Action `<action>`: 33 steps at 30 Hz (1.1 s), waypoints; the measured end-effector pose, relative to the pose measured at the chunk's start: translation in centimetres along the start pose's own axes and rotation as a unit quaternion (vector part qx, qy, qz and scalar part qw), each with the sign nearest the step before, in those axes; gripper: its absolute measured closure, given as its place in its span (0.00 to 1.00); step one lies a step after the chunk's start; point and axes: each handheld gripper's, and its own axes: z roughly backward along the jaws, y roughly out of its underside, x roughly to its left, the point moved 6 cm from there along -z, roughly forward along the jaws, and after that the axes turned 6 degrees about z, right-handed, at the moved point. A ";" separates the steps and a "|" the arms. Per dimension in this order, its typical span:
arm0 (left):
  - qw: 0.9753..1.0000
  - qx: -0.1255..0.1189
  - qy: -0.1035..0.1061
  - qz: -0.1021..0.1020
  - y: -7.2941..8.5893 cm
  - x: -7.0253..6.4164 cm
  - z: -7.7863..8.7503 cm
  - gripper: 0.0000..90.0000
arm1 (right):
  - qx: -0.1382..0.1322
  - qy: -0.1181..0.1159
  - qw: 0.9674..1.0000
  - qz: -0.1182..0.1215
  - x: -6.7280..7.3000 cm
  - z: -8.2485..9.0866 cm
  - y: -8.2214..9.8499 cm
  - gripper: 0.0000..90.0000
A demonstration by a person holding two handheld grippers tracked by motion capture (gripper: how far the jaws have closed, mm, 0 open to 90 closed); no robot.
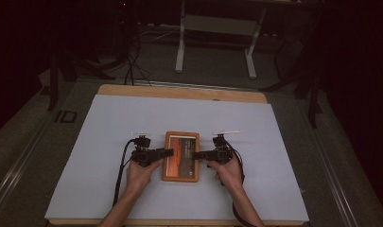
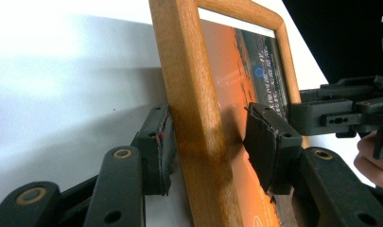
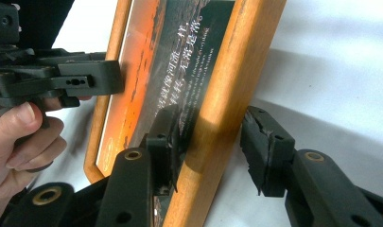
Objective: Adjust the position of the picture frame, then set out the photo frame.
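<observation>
While straddling wooden frame (image 1: 181, 156), both grippers' fingers (image 2: 157, 142) part-open, loose.

wooden table (image 1: 179, 91), pale sheet (image 1: 113, 132) covering most of it; wooden picture frame (image 1: 181, 176) lying flat on sheet, centre-front

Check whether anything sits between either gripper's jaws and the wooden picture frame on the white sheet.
Nothing visible does. The left gripper straddles one side rail of the orange-printed wooden picture frame, the right gripper the opposite rail; each shows a gap beside one pad.
</observation>
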 end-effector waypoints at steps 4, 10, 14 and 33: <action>1.000 0.002 0.001 -0.007 0.0 0.0 0.0 0.56 | -0.002 0.001 1.000 0.010 0.0 0.0 0.1 0.63; 0.999 0.002 -0.036 -0.040 0.1 0.0 0.5 0.44 | -0.022 0.024 0.999 0.040 -0.5 1.1 -0.2 0.59; 0.993 -0.002 -0.076 -0.088 0.3 -0.4 1.4 0.43 | -0.038 0.040 0.997 0.045 -0.8 2.4 -0.4 0.64; 0.967 -0.044 -0.152 -0.198 0.4 -1.7 3.9 0.44 | -0.022 0.157 0.966 0.204 0.0 4.1 -0.6 0.65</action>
